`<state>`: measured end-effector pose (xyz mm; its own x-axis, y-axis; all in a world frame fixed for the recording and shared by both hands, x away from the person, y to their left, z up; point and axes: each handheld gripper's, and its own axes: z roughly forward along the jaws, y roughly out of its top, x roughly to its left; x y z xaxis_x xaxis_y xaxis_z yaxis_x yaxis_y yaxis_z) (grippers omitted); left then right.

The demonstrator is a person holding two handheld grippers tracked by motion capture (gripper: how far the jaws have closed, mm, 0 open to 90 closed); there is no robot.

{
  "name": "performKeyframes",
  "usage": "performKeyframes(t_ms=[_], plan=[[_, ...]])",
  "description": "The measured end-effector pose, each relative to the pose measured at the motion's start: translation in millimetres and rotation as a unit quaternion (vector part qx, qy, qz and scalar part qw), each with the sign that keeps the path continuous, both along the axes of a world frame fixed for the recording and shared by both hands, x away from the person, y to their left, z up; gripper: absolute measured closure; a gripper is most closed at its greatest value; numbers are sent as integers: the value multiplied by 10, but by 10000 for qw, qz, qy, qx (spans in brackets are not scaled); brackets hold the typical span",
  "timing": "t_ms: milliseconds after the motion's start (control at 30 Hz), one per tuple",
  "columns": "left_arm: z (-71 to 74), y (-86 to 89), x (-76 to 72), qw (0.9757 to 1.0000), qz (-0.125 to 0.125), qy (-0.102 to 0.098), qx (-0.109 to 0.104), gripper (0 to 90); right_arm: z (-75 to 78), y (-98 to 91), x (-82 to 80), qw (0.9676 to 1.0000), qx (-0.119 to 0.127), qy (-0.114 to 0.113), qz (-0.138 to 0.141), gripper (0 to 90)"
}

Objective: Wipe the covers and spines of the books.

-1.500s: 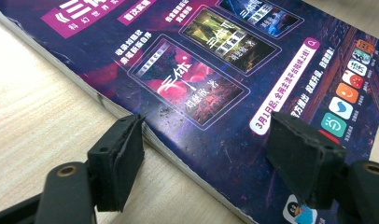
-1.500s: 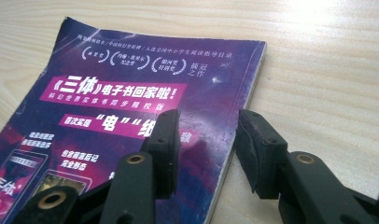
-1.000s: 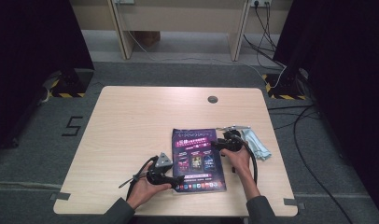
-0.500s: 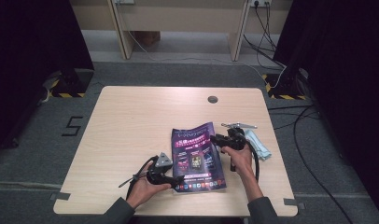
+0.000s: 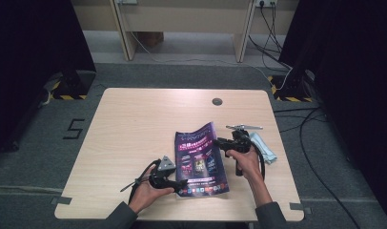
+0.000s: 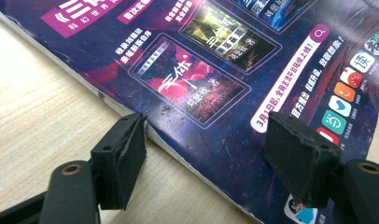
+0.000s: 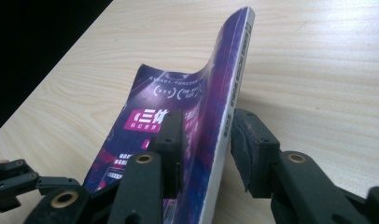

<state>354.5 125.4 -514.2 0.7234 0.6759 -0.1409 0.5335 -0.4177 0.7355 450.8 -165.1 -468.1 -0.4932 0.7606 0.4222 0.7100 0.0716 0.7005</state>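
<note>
A purple magazine (image 5: 201, 162) lies on the wooden table (image 5: 134, 124), its right edge raised and the cover bowed. My right gripper (image 5: 220, 141) has just been closing on that raised edge. In the right gripper view the magazine (image 7: 197, 107) stands between the pads of the right gripper (image 7: 206, 135), which press on cover and back. My left gripper (image 5: 182, 185) rests at the near left corner. In the left gripper view the left gripper (image 6: 204, 154) is open. One jaw is over bare wood at the edge of the magazine (image 6: 215, 70), the other over the cover.
A pale blue-grey packet (image 5: 265, 148) lies on the table just right of the right hand. A round cable hole (image 5: 217, 101) sits near the far edge. The table's left half is bare wood. Cables run over the floor at the right.
My right gripper has risen a little with the magazine's right edge, so the cover now stands higher and curves more. The left hand and gripper have stayed where they were.
</note>
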Motion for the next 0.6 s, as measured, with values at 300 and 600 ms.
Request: performKeyframes(t_ms=[300, 600], plan=[[-1, 11, -2, 10000, -2, 8, -12, 286, 33, 110, -19, 9985, -434, 17, 341, 693], [-12, 19, -13, 10000, 33, -32, -57, 282, 56, 78, -46, 9983, -380, -73, 426, 728]])
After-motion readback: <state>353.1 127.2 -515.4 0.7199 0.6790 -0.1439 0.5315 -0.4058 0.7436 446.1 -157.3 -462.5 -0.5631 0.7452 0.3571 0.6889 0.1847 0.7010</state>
